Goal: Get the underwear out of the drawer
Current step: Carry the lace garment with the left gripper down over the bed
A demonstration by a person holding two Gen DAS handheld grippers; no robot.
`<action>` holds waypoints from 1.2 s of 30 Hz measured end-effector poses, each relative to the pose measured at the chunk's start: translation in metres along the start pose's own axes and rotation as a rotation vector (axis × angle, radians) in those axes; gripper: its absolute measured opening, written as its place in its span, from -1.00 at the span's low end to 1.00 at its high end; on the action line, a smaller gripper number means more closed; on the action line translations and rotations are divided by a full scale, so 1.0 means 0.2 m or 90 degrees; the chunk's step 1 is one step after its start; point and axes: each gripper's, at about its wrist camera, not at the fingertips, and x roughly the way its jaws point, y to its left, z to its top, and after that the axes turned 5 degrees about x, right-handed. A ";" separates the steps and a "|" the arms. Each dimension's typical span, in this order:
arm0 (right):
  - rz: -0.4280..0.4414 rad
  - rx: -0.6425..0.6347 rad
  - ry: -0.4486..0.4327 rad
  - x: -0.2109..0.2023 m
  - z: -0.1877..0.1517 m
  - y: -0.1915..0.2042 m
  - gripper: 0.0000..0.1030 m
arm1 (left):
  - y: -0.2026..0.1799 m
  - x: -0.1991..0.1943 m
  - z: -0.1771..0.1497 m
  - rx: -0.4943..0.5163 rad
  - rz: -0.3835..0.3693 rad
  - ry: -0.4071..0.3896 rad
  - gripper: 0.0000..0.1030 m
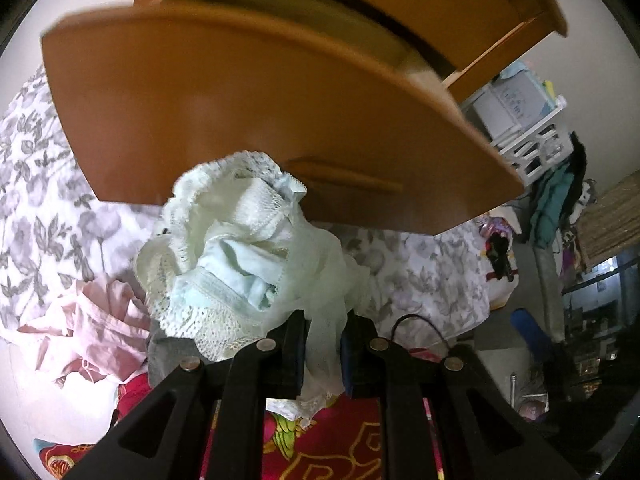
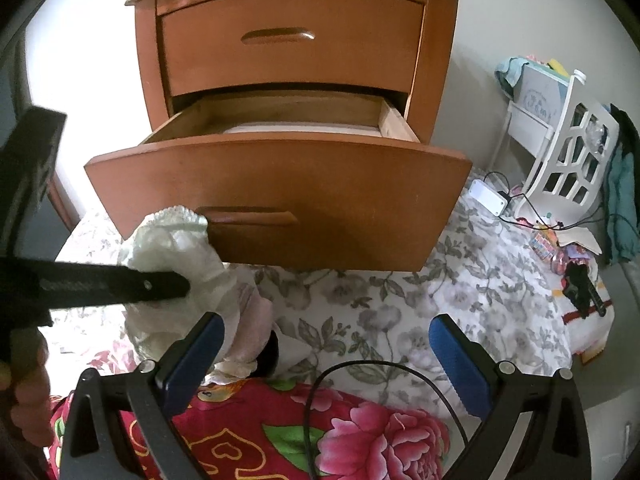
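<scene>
Pale lacy underwear (image 1: 232, 248) hangs bunched in front of the pulled-out lower drawer (image 1: 248, 108) of a wooden nightstand. My left gripper (image 1: 324, 344) is shut on its sheer fabric, which is pinched between the two black fingers. In the right wrist view the same underwear (image 2: 176, 248) hangs beside the drawer front (image 2: 280, 200), below its handle, with the left gripper (image 2: 176, 284) reaching in from the left, held by a hand (image 2: 24, 384). The drawer's inside (image 2: 280, 116) looks bare as far as it shows. My right gripper (image 2: 324, 356) stands open over the bed, with nothing between its blue pads.
A grey floral bedsheet (image 2: 400, 300) lies under the drawer. A red flowered quilt (image 2: 320, 432) and a pink garment (image 1: 92, 332) lie near the grippers. The upper drawer (image 2: 292, 40) is closed. A white rack (image 2: 568, 152), cables and small items sit at the right.
</scene>
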 end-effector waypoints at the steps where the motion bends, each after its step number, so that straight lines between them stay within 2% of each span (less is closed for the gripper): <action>1: 0.000 0.000 0.002 0.01 0.00 0.00 1.00 | 0.01 0.02 0.00 -0.002 0.002 0.007 -0.74; 15: -0.007 0.002 0.032 0.13 0.00 -0.02 1.00 | 0.10 0.29 -0.02 -0.027 0.020 0.075 -0.74; 31: -0.014 -0.006 0.036 0.15 0.00 -0.01 1.00 | 0.13 0.30 -0.05 -0.028 0.019 0.087 -0.69; 34: -0.014 -0.008 0.033 0.13 0.00 -0.01 1.00 | 0.11 0.28 -0.05 -0.022 0.017 0.084 -0.52; 36: -0.015 -0.008 0.032 0.13 0.00 -0.01 1.00 | 0.09 0.25 -0.06 -0.016 0.014 0.081 -0.32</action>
